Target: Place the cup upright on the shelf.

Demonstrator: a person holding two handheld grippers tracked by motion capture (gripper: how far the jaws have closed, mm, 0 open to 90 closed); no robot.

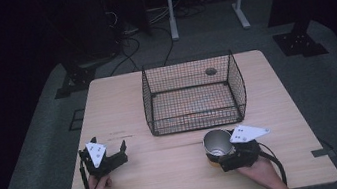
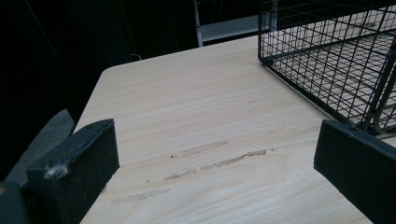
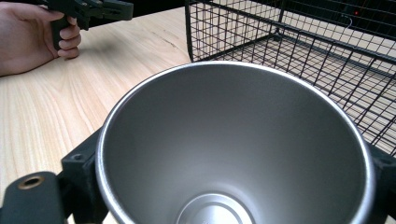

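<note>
On the left, the left hand-held gripper [image 1: 110, 156] rested low on the wooden counter [image 1: 170, 185], its jaws spread wide with nothing between them; in the left gripper view only bare wood with a few scuff marks lay between them. It sat well apart from the work.

In the middle stood the black wire basket [image 1: 194, 95], empty as far as I could see, its open top facing up and its near wall just beyond the cup.

To the right, the right hand-held gripper [image 1: 222, 153] was clenched on a steel cup [image 1: 216, 141], upright, mouth up, just in front of the basket. The right gripper view showed the jaws pressed against either side of its wall.

I judged the cup was gripped and about to travel. The next move would call for lifting it clear of the basket's near rim, carrying it forward over the mesh floor, and lowering it before letting go.
</note>
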